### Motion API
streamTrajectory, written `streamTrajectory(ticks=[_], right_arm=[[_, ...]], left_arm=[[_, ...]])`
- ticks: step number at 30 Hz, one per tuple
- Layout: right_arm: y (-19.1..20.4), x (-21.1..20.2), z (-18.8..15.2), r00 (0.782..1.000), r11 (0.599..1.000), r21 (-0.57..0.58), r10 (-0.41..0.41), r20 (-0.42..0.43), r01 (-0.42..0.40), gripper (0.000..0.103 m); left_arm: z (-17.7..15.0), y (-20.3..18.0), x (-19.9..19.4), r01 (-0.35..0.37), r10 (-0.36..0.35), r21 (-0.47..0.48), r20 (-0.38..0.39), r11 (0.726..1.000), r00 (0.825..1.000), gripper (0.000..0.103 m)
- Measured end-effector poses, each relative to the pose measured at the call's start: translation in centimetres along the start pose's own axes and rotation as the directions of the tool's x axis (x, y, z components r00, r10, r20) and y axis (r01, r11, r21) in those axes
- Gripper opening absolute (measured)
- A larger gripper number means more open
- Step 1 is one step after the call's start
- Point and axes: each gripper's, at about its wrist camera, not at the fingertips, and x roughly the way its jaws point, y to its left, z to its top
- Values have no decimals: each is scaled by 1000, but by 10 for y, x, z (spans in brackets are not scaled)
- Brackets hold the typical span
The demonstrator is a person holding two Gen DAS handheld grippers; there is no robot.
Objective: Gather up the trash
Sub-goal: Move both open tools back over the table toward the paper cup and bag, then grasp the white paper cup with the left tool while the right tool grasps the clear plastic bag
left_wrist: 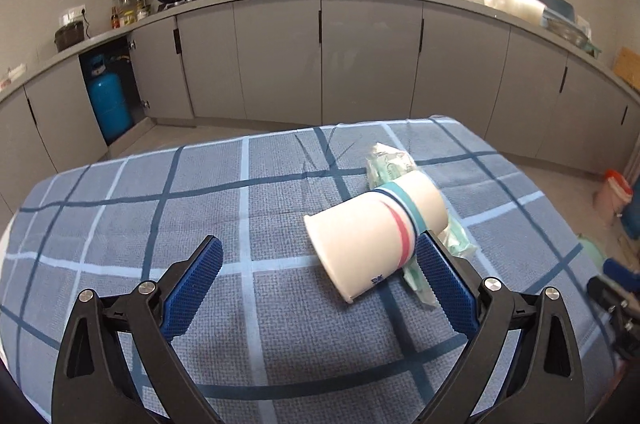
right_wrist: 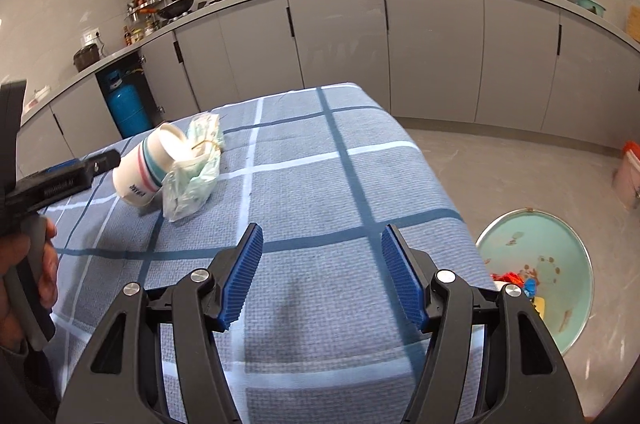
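Note:
A white paper cup [left_wrist: 374, 240] with teal and pink stripes lies on its side on the blue plaid tablecloth [left_wrist: 200, 208]. A crumpled pale green plastic wrapper [left_wrist: 390, 160] lies against and behind it. My left gripper [left_wrist: 320, 248] is open, its right pad beside the cup's striped end. In the right wrist view the cup [right_wrist: 150, 166] and wrapper [right_wrist: 196, 176] lie at the table's left, with the left gripper [right_wrist: 100, 164] next to them. My right gripper [right_wrist: 322, 240] is open and empty over the cloth.
A pale green basin [right_wrist: 556, 264] holding colourful wrappers stands on the floor right of the table. An orange-lidded container [right_wrist: 630, 172] is further right. Grey kitchen cabinets [left_wrist: 360, 64] and a blue gas cylinder [left_wrist: 108, 104] stand behind the table.

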Motion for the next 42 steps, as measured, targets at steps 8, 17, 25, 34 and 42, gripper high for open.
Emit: streamTrajectory(ticks=[8, 17, 25, 34, 42], right_arm=[[11, 3, -2, 1000, 1000, -12, 18, -6, -18, 62], [5, 1, -5, 1000, 1000, 1, 23, -4, -23, 63], [4, 2, -5, 1000, 1000, 0, 19, -7, -19, 63], [24, 3, 1, 1000, 999, -39, 29, 5, -29, 74], [25, 4, 5, 1000, 999, -46, 24, 5, -23, 74]], left_arm=[[16, -25, -2, 18, -18, -58, 6, 998, 1000, 99], [18, -44, 39, -13, 6, -62, -105, 998, 994, 99], [14, -32, 34, 38, -45, -104, -62, 994, 997, 95], [16, -27, 37, 49, -60, -122, -89, 991, 994, 93], [16, -23, 39, 81, -96, -143, -100, 986, 990, 89]])
